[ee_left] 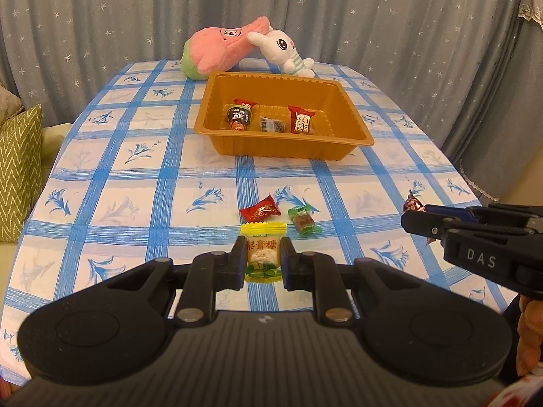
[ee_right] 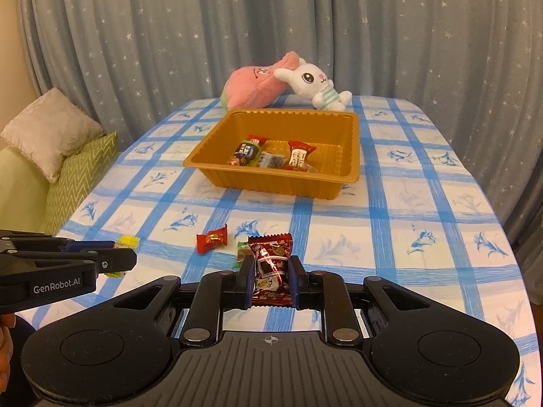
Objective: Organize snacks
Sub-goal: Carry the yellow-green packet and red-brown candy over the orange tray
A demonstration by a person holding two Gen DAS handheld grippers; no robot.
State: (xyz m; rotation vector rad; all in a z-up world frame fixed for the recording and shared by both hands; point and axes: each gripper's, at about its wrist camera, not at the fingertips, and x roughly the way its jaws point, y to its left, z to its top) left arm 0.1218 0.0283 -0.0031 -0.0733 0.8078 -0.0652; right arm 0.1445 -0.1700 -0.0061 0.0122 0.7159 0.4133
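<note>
Between left tool (ee_left: 263, 259) pads, yellow candy (ee_left: 262, 254) (pinched)

Both wrist cams look fwd, angled down over the table, sharing tray (ee_left: 353, 142) & curtain (ee_right: 407, 34).

Blue-checked white tablecloth (ee_left: 135, 169), golden-brown tray (ee_left: 217, 115), yellow-green candy (ee_left: 263, 254), dark red candy (ee_right: 271, 268)

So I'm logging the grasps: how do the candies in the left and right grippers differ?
The left gripper holds a yellow candy with a pale, green-printed front; the right gripper holds a dark red candy with a shiny foil wrapper. The yellow wrapper looks matte, the red one glossy. Both are clamped lengthwise between shut jaws above the tablecloth.
</note>
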